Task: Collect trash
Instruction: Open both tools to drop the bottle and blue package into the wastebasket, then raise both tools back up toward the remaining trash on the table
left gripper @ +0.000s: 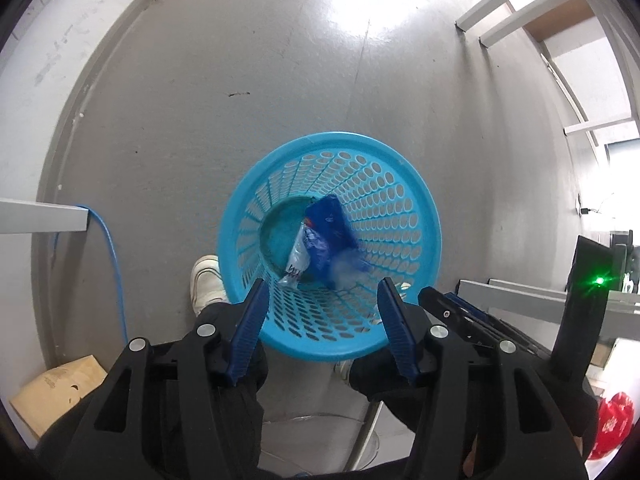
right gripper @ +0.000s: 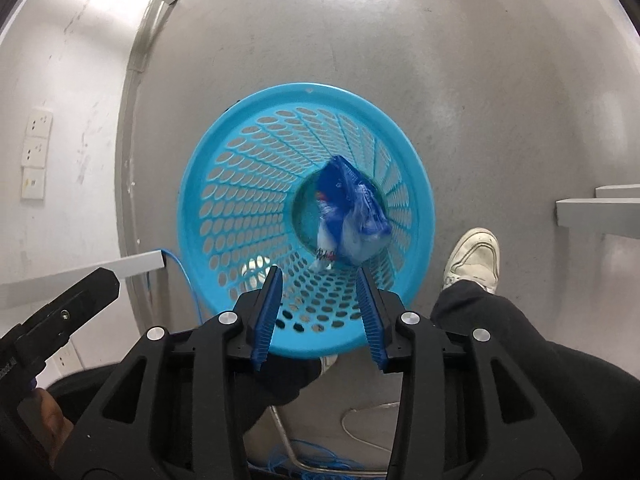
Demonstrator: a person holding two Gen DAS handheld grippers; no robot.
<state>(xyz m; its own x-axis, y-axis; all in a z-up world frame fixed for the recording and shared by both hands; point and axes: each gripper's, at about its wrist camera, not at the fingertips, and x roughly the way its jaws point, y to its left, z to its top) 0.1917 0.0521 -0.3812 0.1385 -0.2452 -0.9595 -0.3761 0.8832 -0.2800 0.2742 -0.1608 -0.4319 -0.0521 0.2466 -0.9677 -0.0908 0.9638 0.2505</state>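
Above the basket, nearest: the left gripper (left gripper: 322, 300) hangs with its blue-padded fingers (left gripper: 250, 328) spread wide and nothing between them; the right gripper (right gripper: 320, 288) is beside it, fingers likewise parted and bare.
Under the grippers: the person's black trouser legs (right gripper: 520, 344) and a white shoe (right gripper: 476, 258) planted just beside the basket on the floor.
Basket: a light blue plastic basket (right gripper: 240, 184) with perforated walls stands upright on the floor, mouth open to both cameras.
Trash: a blue and white crumpled wrapper (left gripper: 324, 236) lies inside the basket, down near its bottom, leaning on the wall.
Floor: smooth grey floor (left gripper: 260, 80), scuffed, with a dark mark and a bright glare from overhead light.
Beside the basket: a blue cable (left gripper: 110, 248) runs down past the end of a white table leg (left gripper: 40, 216); a cardboard box (left gripper: 56, 388) sits low at the edge.
Further off: white wall (right gripper: 60, 100) with a column of sockets (right gripper: 36, 156), a grey skirting strip at its foot.
Far side: more white furniture legs (left gripper: 520, 4), and a dark device with a green light (left gripper: 599, 281) on a desk.
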